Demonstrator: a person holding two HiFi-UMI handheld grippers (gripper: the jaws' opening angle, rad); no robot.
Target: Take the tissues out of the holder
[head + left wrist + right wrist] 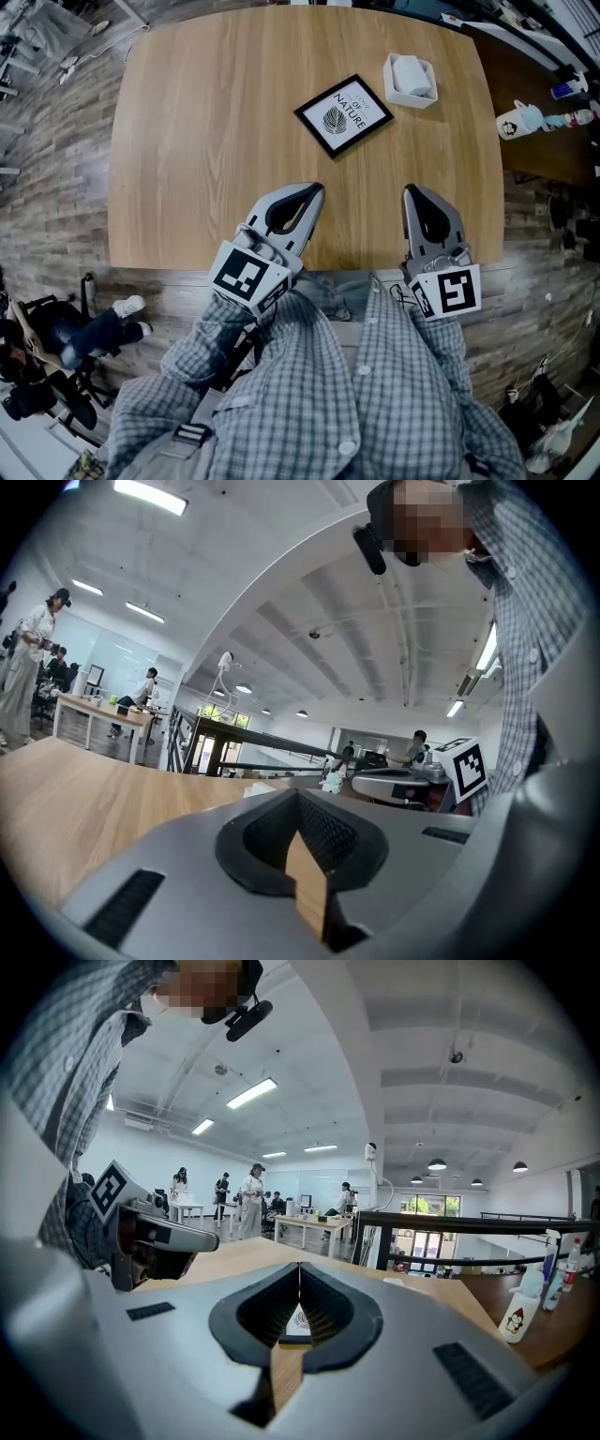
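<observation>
White square holder [405,98] with tissues [412,73] sits at one o'clock on the light wooden table [206,141]; grey left gripper [315,191] and right gripper [412,192], both pinched together on nothing, hover near six.

free: left half of the bench [187,141] is bare wood, from the near edge to the far edge | obstacle: framed picture [344,114] lies flat at upper centre, close left of the tissue holder [388,81] | path: only bare wood between the right gripper [412,190] and the holder above it
</observation>
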